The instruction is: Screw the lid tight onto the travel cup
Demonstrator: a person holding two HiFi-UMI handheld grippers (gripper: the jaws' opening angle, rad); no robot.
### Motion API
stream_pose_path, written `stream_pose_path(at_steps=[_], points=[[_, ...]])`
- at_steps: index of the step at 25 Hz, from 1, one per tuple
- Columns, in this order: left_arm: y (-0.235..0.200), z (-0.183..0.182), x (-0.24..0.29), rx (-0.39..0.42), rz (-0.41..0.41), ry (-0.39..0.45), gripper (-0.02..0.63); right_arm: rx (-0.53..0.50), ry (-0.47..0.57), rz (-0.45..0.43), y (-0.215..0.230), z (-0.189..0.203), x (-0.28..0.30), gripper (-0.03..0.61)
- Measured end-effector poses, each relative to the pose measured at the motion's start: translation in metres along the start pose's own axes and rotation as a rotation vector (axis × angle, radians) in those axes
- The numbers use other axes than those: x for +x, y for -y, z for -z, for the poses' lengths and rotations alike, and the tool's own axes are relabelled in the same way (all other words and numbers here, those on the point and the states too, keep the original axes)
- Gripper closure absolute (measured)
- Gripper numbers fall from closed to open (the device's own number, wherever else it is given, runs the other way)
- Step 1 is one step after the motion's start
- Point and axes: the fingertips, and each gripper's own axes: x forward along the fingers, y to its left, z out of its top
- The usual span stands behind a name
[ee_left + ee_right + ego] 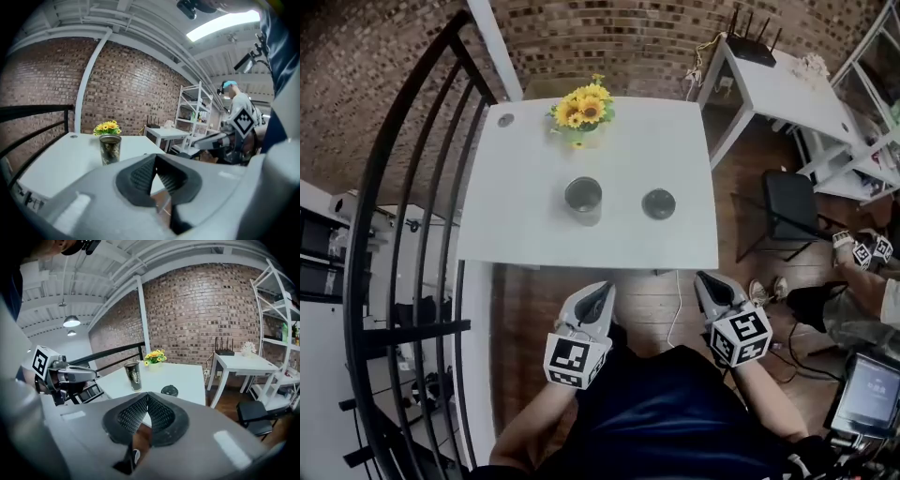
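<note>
Left gripper (598,292): its jaws are pressing together, ribbed pads meeting at the tip, and are gripping nothing.
Right gripper (710,281): its jaws are also sitting fully together and are holding nothing.
Both pairs of fingers: hovering short of the near edge of the white table (534,234), over the wooden floor (642,305).
Travel cup (583,199): standing upright and open-topped on the table, straight ahead of the left fingertips and well apart from them.
Lid (658,203): lying flat on the table ahead of the right fingertips, well apart from them, beside the cup without touching it.
Sunflowers (581,111): sitting beyond the cup, farthest from the fingers.
</note>
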Motion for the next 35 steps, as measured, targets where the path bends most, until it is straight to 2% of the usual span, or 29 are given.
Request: stream_pose_path(at_steps=[5,6,7,10,13,15,22,30,33,35], points=[[-0.088,-0.009,0.026,0.024,-0.062,-0.043,0.609,-0.036,-0.095,0.030,0.013,-0.021,0.065,0.566],[-0.099,-0.010,0.031,0.020,-0.075,-0.051,0.605,-0.047,-0.120,0.033,0.019,-0.021,0.076,0.546],[-0.109,-0.009,0.037,0.013,-0.086,-0.062,0.546,-0.060,-0.144,0.038,0.026,-0.020,0.089,0.489],[-0.125,-0.005,0.056,-0.014,-0.105,-0.106,0.401,-0.091,-0.204,0.060,0.050,-0.016,0.128,0.410],[-0.130,-0.006,0.068,-0.020,-0.134,-0.134,0.332,-0.086,-0.269,0.059,0.070,-0.005,0.169,0.325],[-0.131,-0.007,0.069,-0.030,-0.156,-0.146,0.304,-0.090,-0.322,0.052,0.079,0.004,0.192,0.296],[-0.135,-0.010,0.067,-0.051,-0.212,-0.152,0.285,-0.079,-0.489,0.077,0.103,0.039,0.240,0.249],[-0.148,-0.001,0.055,-0.106,-0.252,-0.140,0.285,-0.150,-0.595,0.092,0.102,0.053,0.264,0.238],[-0.154,0.005,0.056,-0.128,-0.249,-0.135,0.287,-0.226,-0.635,0.074,0.100,0.050,0.271,0.228],[-0.156,0.008,0.057,-0.138,-0.245,-0.132,0.288,-0.239,-0.680,0.062,0.102,0.058,0.274,0.218]])
